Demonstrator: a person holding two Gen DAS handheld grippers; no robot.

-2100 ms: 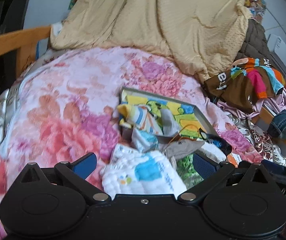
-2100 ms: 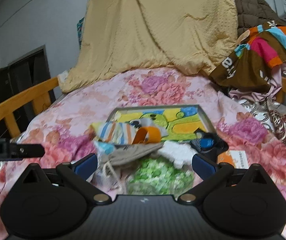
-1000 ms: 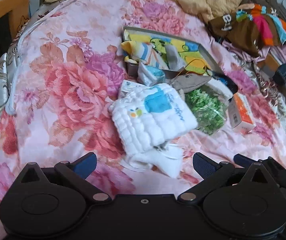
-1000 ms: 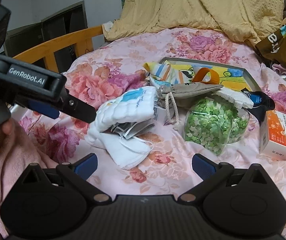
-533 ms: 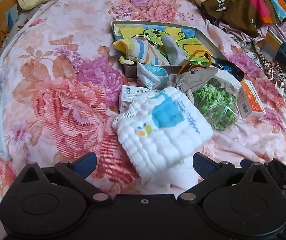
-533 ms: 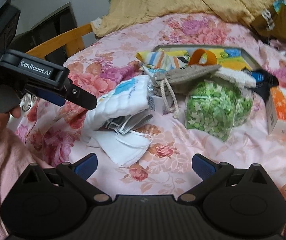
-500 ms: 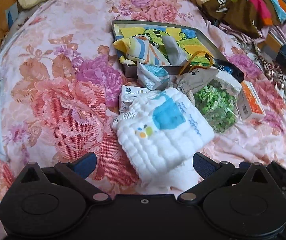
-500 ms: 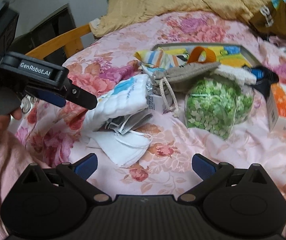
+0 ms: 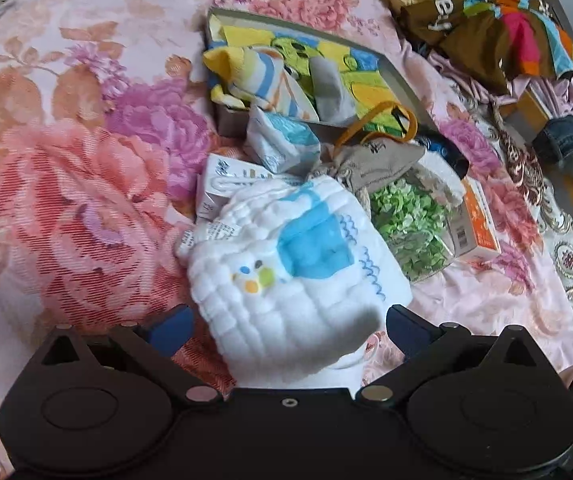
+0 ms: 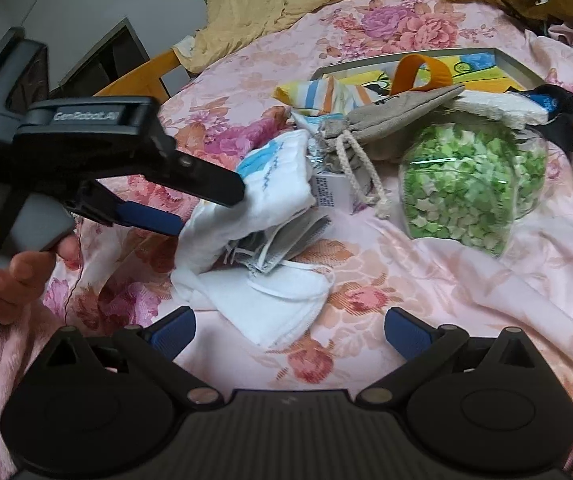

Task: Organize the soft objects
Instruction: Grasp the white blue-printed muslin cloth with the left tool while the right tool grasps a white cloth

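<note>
Landmark: I took the white quilted cloth (image 9: 298, 280) with its blue patch, lying on the floral bed cover (image 9: 66, 184), as my reference.
Left gripper (image 9: 286, 328): I had its fingers spread wide on either side of the cloth's near end, not gripping it; from the right wrist view the upper finger (image 10: 202, 178) overlapped the cloth (image 10: 270, 184).
Under the cloth: white face masks (image 10: 270, 300) stuck out beneath it.
Behind the cloth: tissue pack (image 9: 282, 144), then a tray (image 9: 402, 84) holding a striped sock (image 9: 262, 76).
Right of the cloth: drawstring pouch (image 10: 398, 120), jar of green bits (image 10: 470, 192), orange box (image 9: 478, 220).
Right gripper (image 10: 288, 330): I held its fingers wide apart, empty, nearer than the masks.
</note>
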